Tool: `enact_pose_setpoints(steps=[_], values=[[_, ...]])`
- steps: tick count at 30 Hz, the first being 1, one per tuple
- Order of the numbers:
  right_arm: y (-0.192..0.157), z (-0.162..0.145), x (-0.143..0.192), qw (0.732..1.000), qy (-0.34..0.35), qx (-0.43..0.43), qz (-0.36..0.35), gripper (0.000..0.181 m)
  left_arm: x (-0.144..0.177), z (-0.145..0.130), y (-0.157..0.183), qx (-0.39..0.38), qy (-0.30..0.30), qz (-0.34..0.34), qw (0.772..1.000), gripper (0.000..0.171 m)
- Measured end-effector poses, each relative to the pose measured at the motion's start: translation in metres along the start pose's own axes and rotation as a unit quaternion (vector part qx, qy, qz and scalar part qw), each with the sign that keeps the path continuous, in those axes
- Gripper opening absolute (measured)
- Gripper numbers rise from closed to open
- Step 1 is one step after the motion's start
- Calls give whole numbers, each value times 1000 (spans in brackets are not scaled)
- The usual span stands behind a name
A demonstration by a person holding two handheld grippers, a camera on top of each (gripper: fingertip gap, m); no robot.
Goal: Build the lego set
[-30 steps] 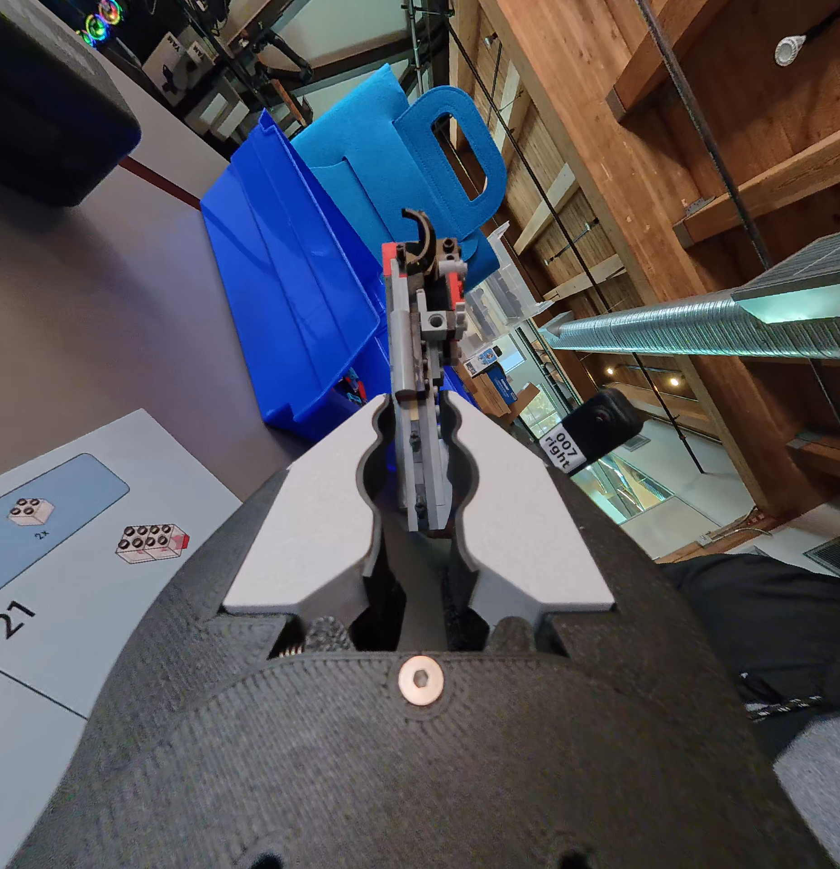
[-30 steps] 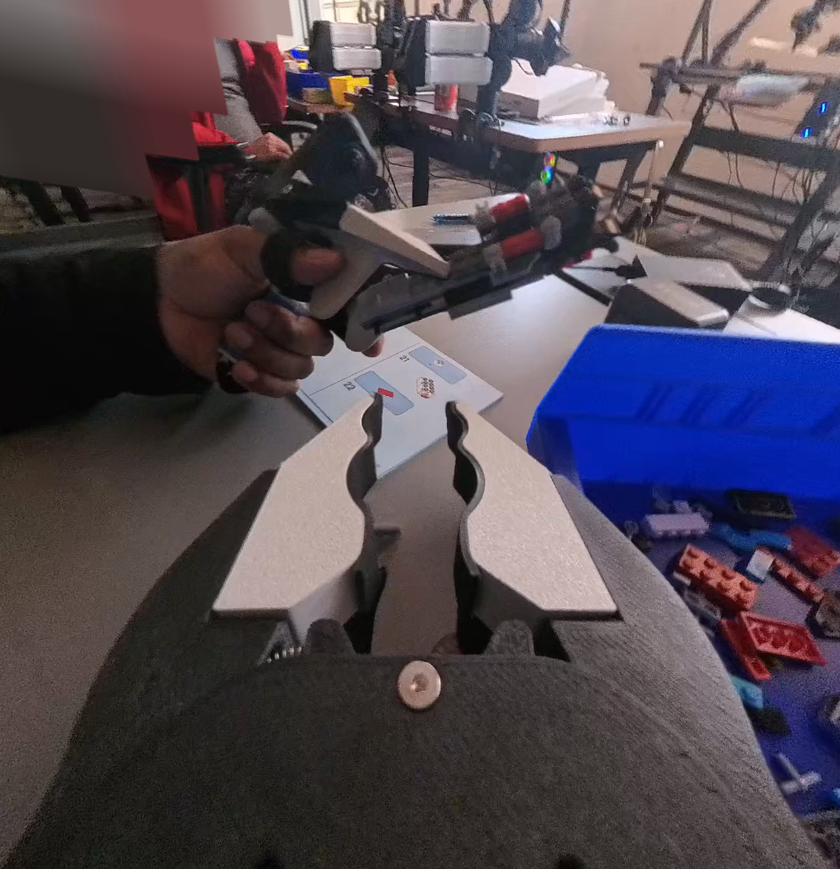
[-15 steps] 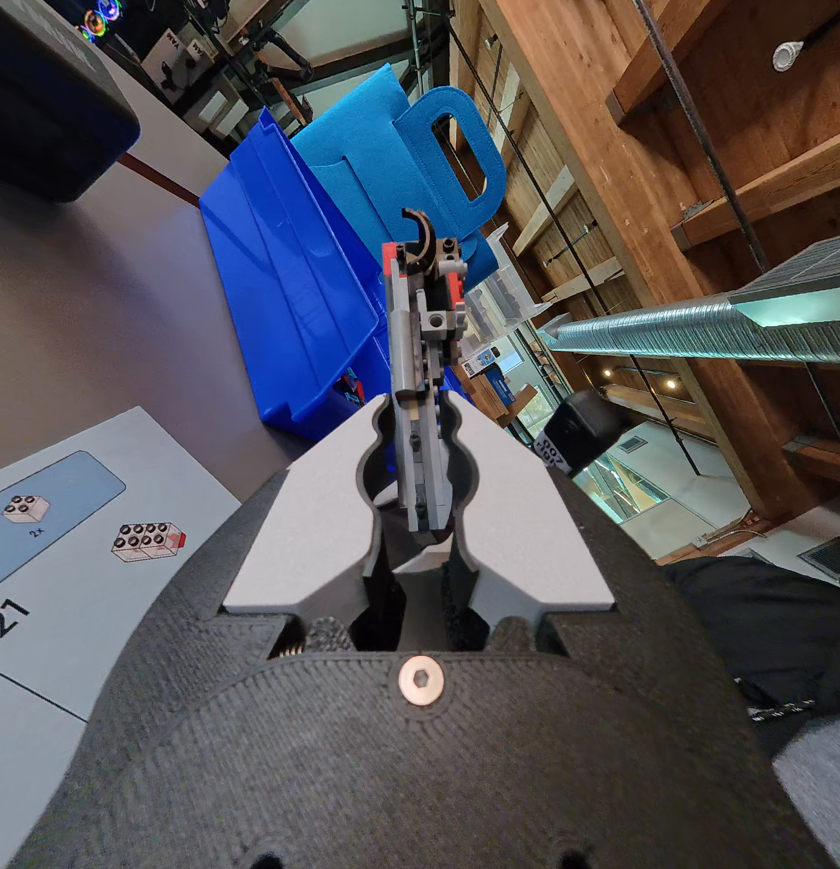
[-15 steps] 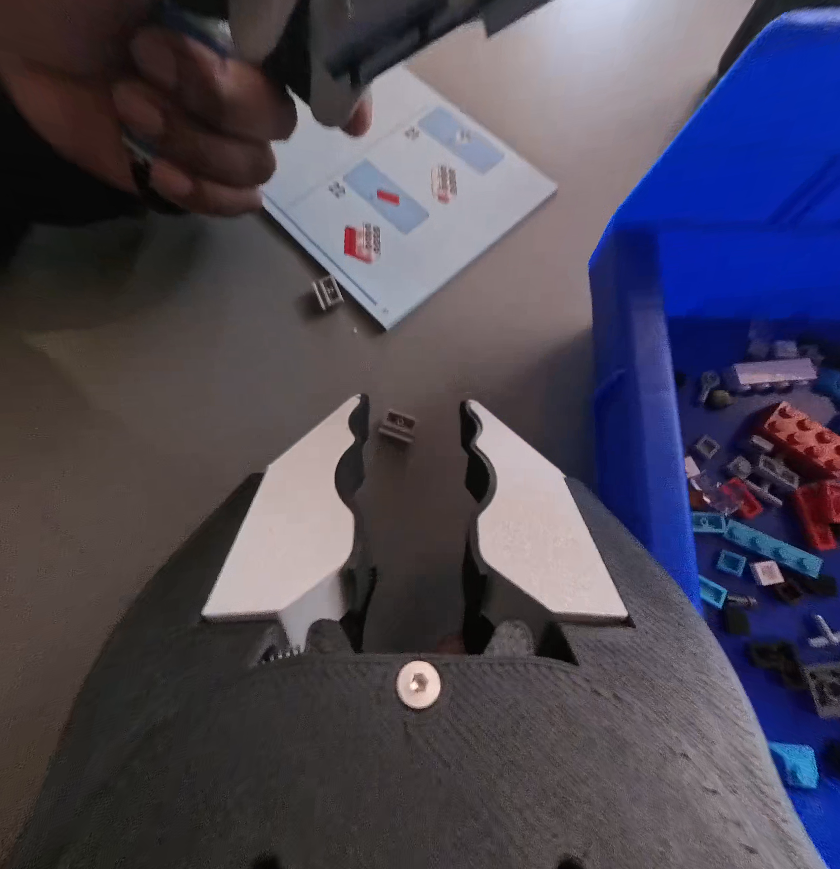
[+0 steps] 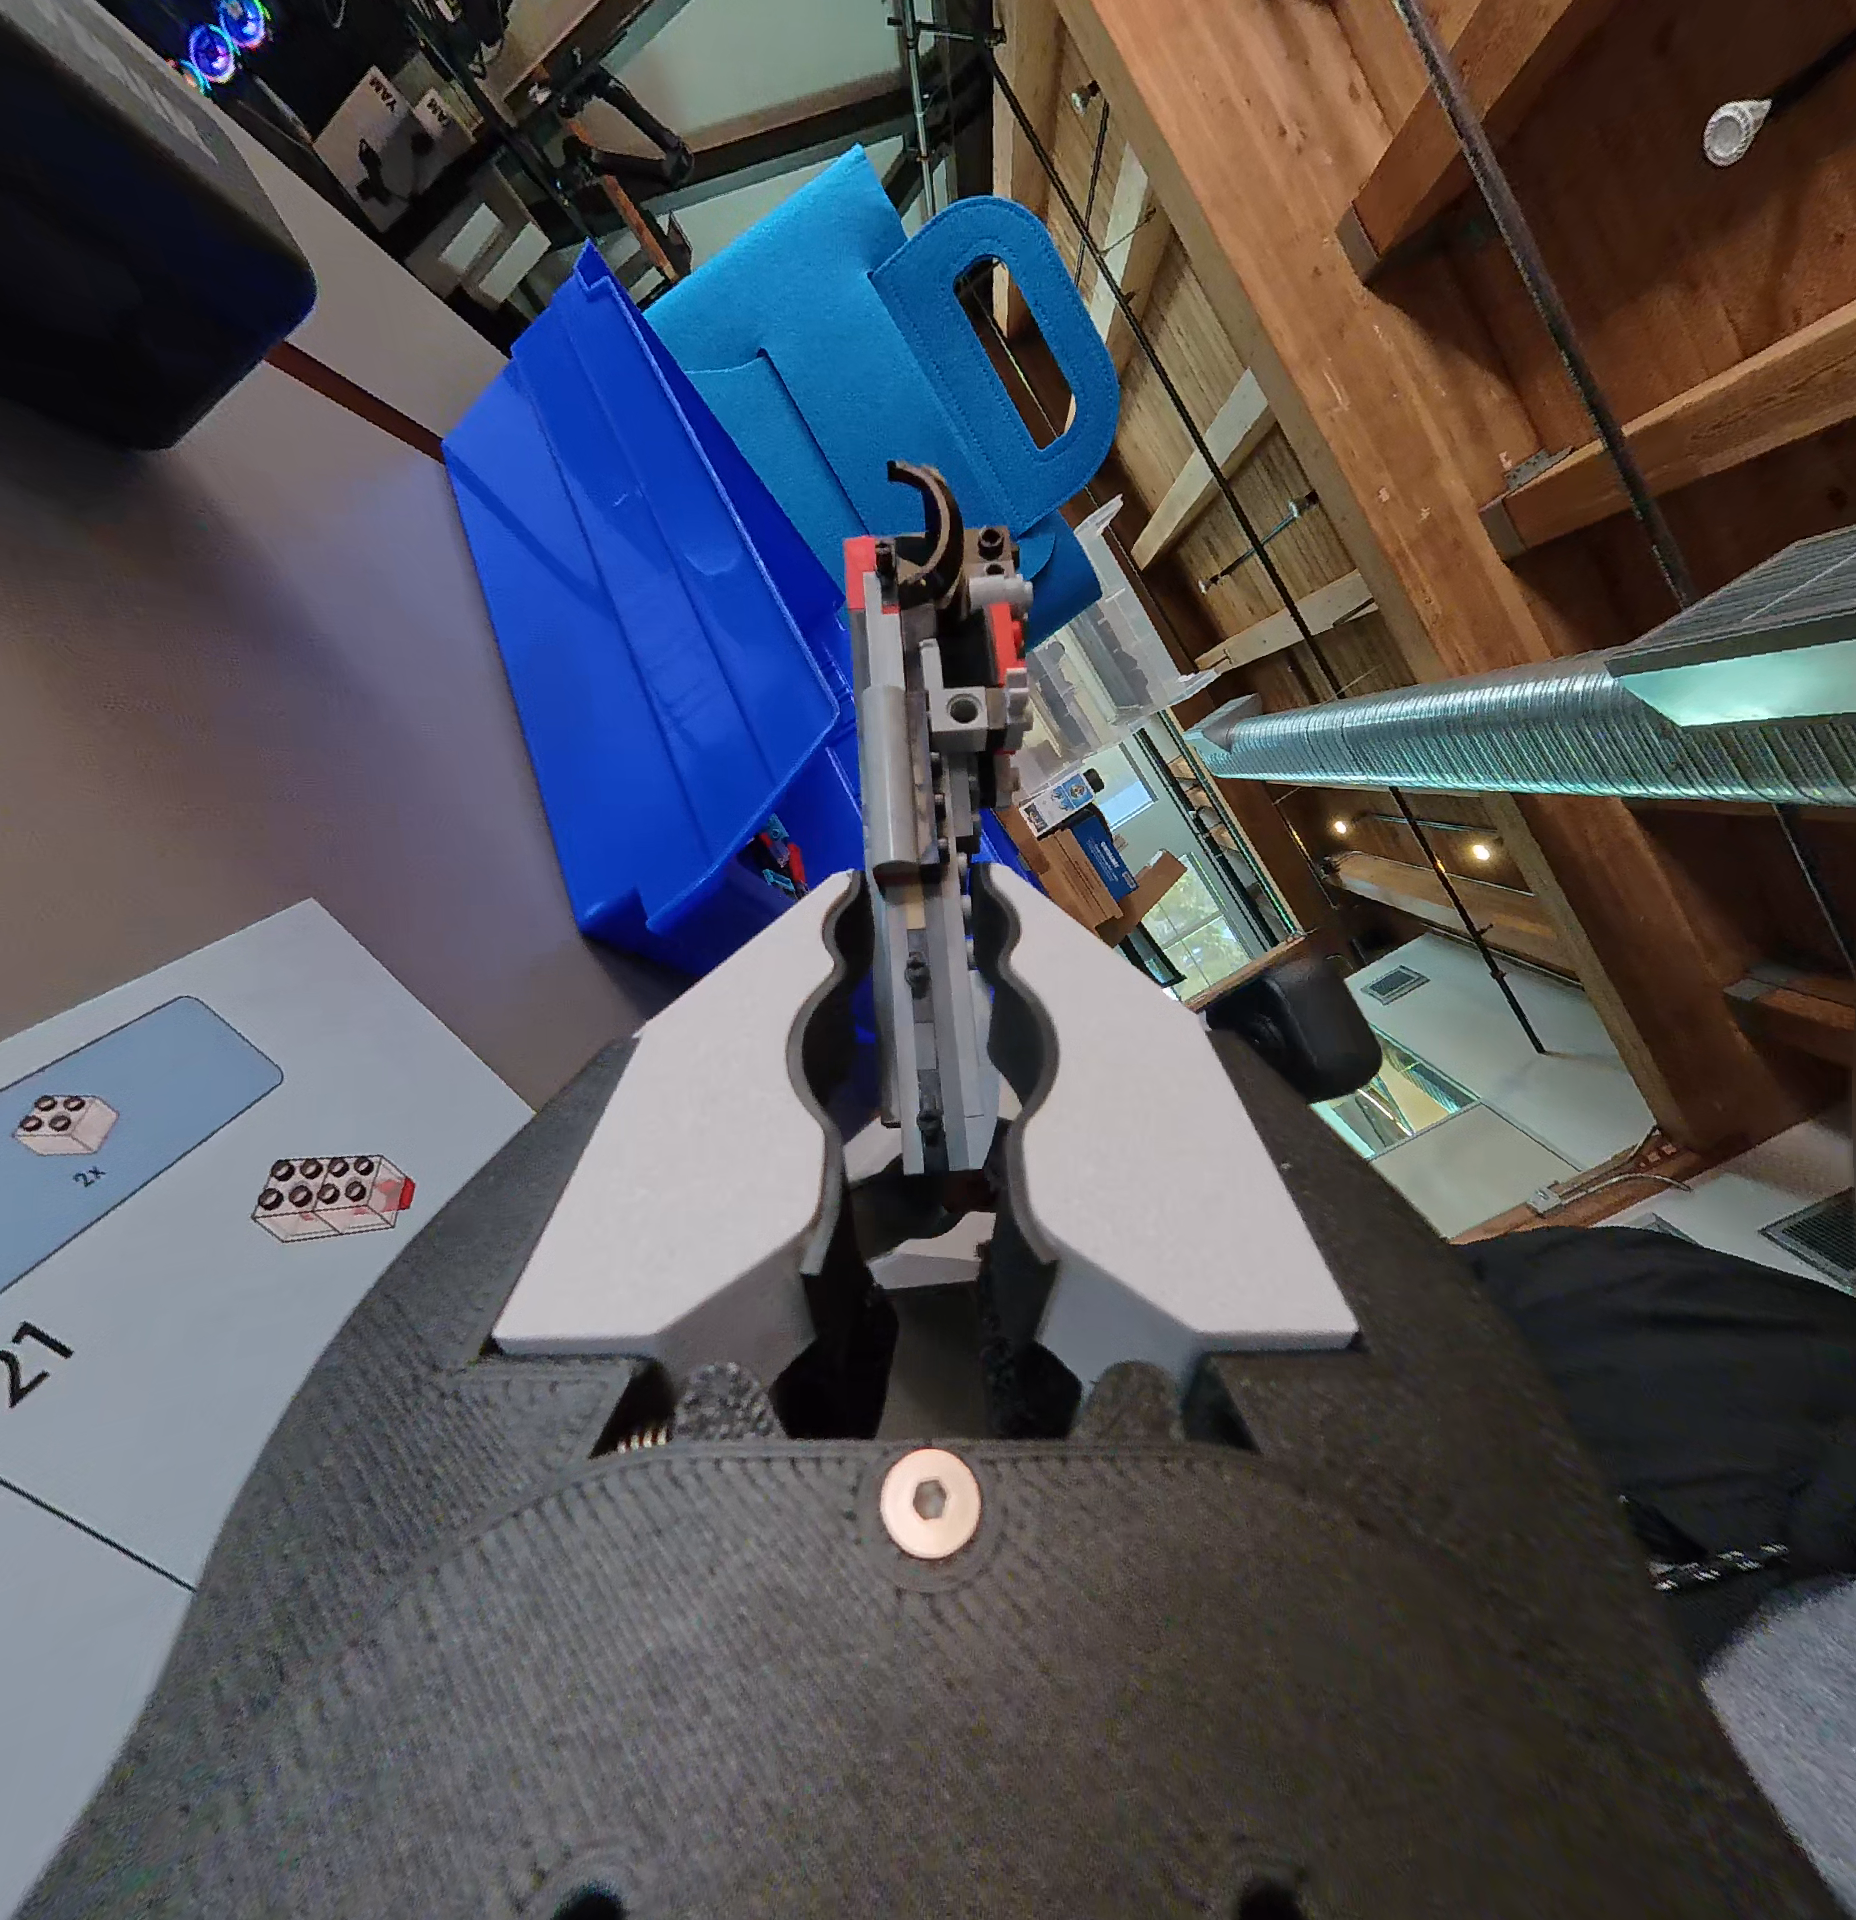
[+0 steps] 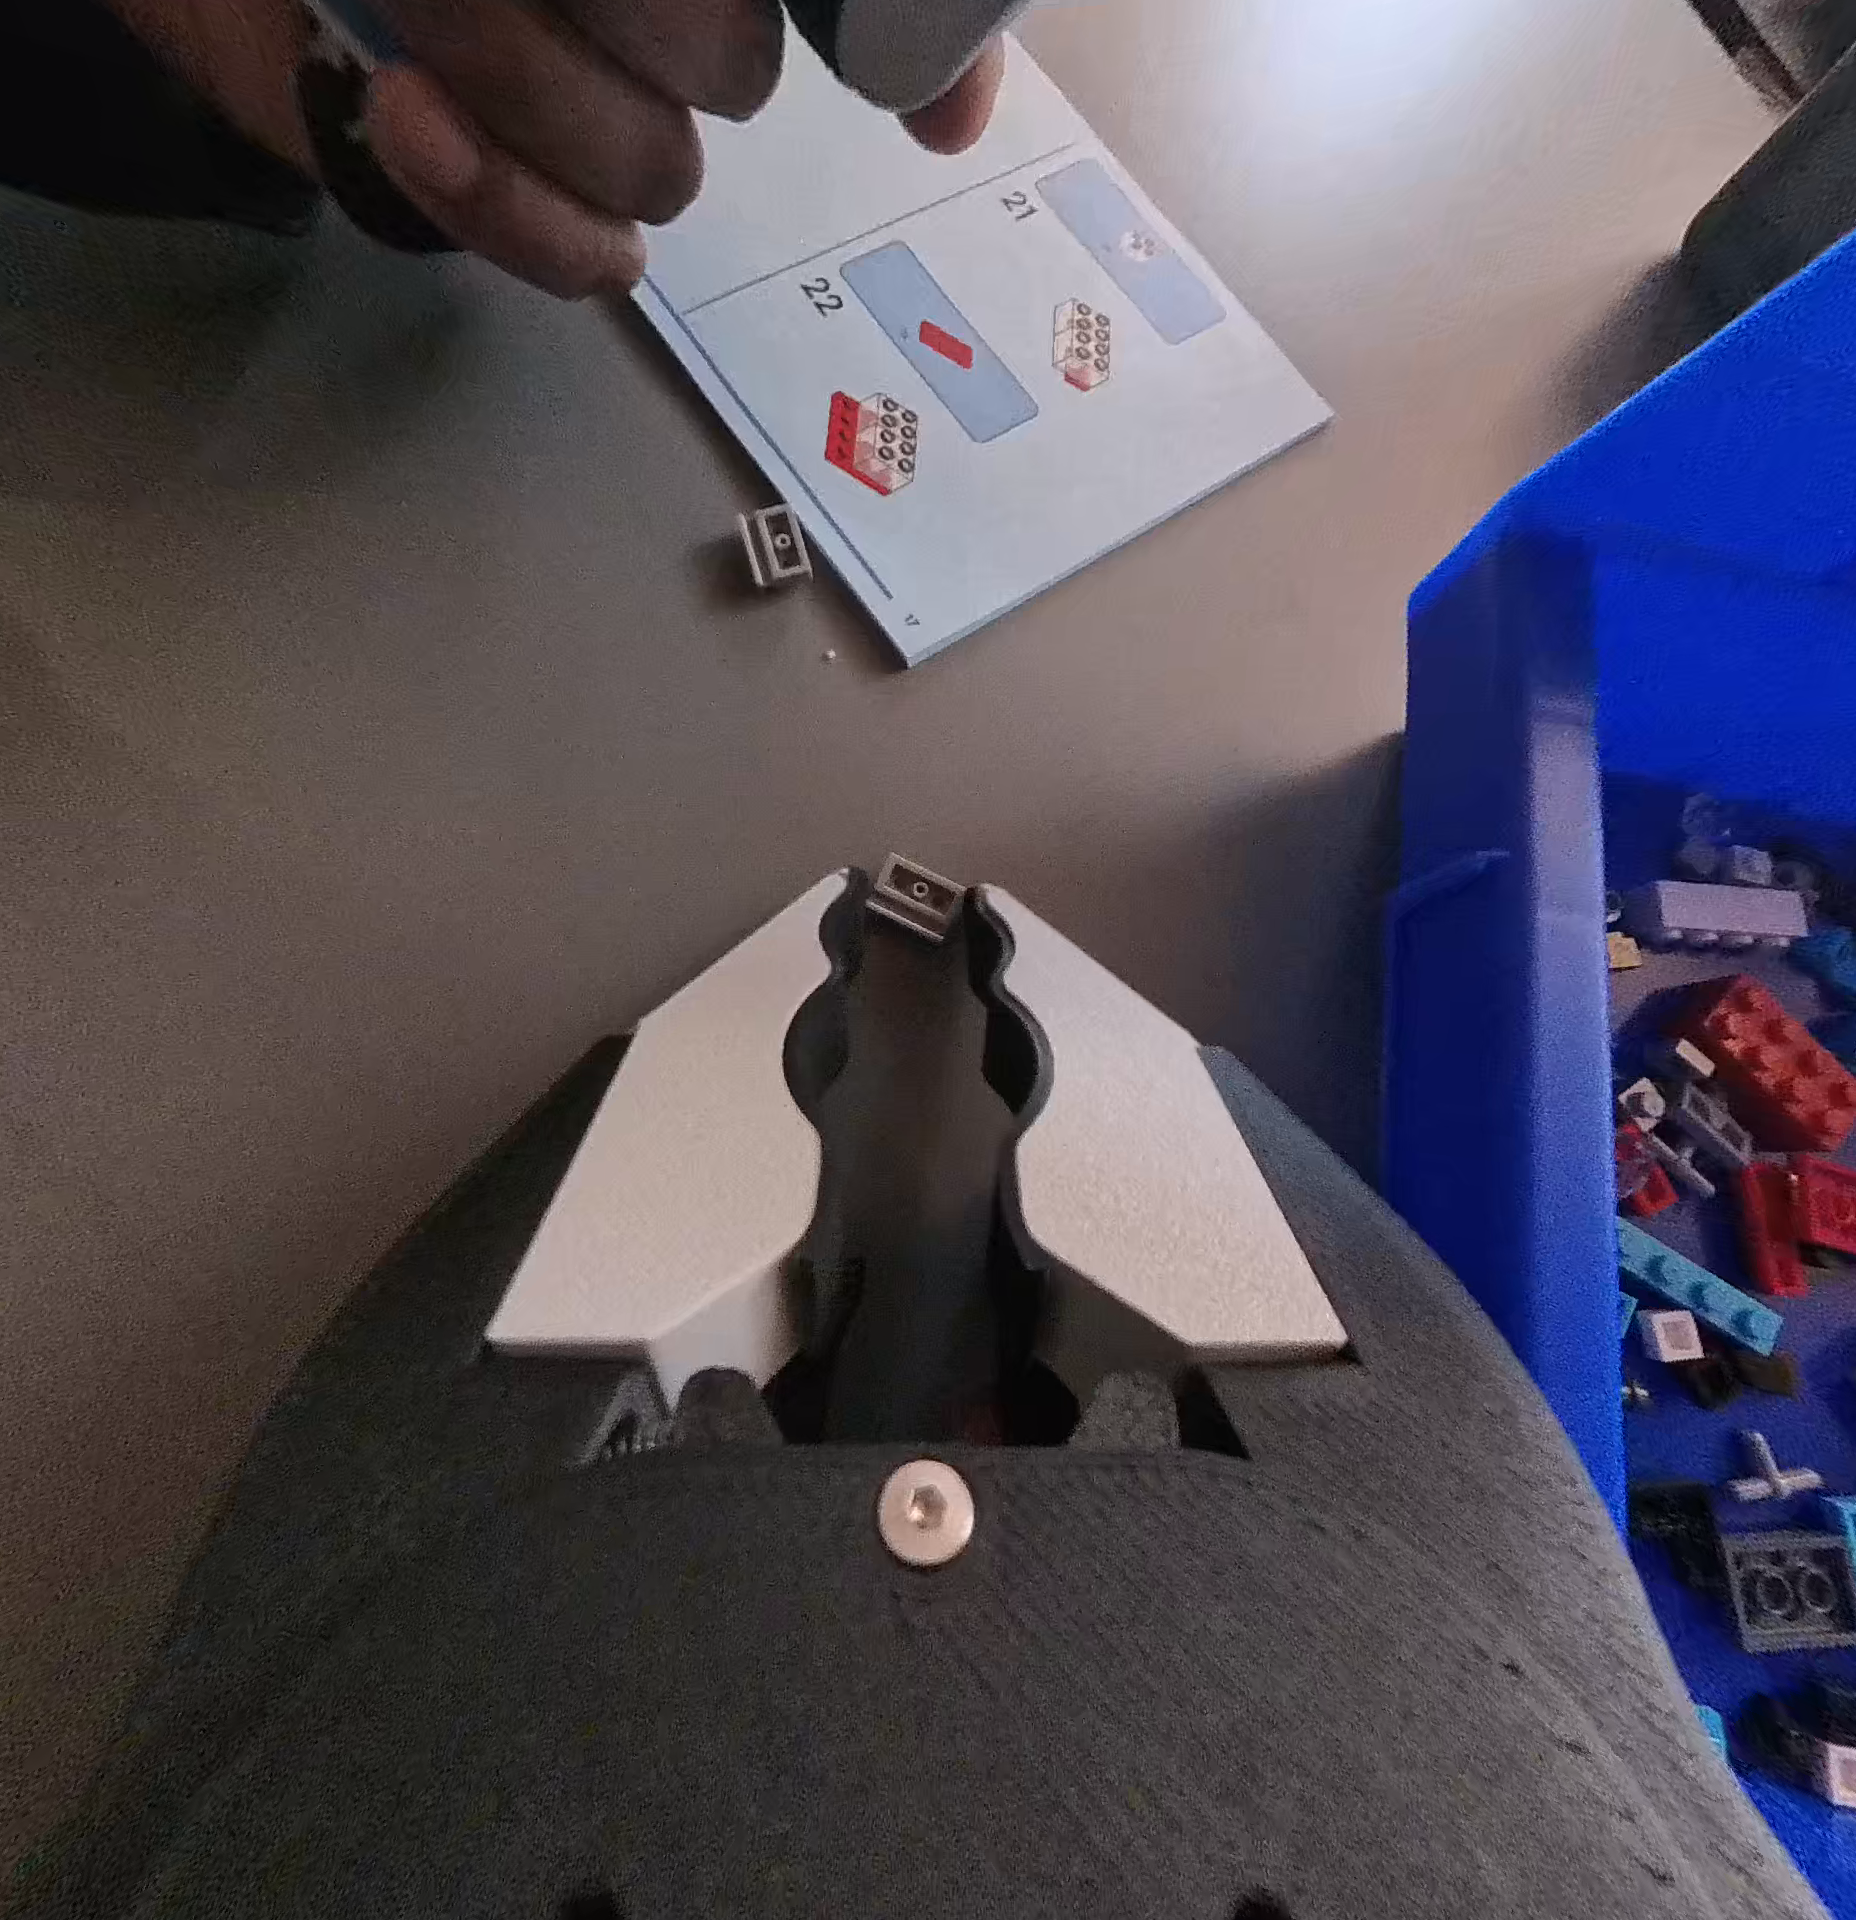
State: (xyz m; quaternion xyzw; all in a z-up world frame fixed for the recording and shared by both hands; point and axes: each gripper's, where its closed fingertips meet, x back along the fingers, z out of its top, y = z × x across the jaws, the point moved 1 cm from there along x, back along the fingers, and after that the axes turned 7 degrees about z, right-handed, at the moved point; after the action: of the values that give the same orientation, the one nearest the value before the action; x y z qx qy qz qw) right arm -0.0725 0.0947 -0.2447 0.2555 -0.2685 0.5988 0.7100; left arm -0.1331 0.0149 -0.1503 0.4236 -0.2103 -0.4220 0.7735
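My left gripper (image 5: 919,914) is shut on a long grey, red and black lego assembly (image 5: 929,727), held in the air and pointing away from the camera. My right gripper (image 6: 913,894) is down at the table, its fingertips closed on the two ends of a small grey plate (image 6: 916,896). A second small grey plate (image 6: 773,545) lies on the table by the edge of the instruction sheet (image 6: 1007,416). The hand (image 6: 488,125) holding the left gripper shows at the top of the right wrist view.
A blue bin (image 6: 1506,935) stands right of my right gripper with several loose bricks (image 6: 1776,1060) inside; it also shows in the left wrist view (image 5: 633,665). A blue felt bag (image 5: 903,343) stands behind it. A black case (image 5: 103,208) sits at the far left. One gripper's finger ends stand about 15 cm off the other's.
My right gripper has dropped to the table and its fingers have closed on the small grey plate. My left gripper holds the assembly nearly still.
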Motion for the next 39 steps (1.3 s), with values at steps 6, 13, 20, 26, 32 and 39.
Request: enact_pose_setpoints(steps=[6, 13, 20, 26, 32, 39], values=[[3, 61, 45, 981, 194, 14, -17, 23, 0, 0, 1, -3, -1, 0, 1000, 18], [20, 71, 67, 965, 256, -53, -22, 29, 0, 0, -1, -3, 0, 5, 1000, 18], [9, 51, 38, 980, 181, -82, 26, 29, 1, 2, -2, -4, 3, 6, 1000, 18], [-14, 26, 0, 996, 75, -13, 46, 29, 1, 2, 0, -5, 2, 7, 1000, 18], [-26, 26, -21, 997, 20, 44, 56, 32, 1, 2, 2, -10, 2, 8, 1000, 18], [-25, 28, -30, 998, 4, 52, 45, 16, 1, 2, 6, -18, 1, 7, 1000, 18]])
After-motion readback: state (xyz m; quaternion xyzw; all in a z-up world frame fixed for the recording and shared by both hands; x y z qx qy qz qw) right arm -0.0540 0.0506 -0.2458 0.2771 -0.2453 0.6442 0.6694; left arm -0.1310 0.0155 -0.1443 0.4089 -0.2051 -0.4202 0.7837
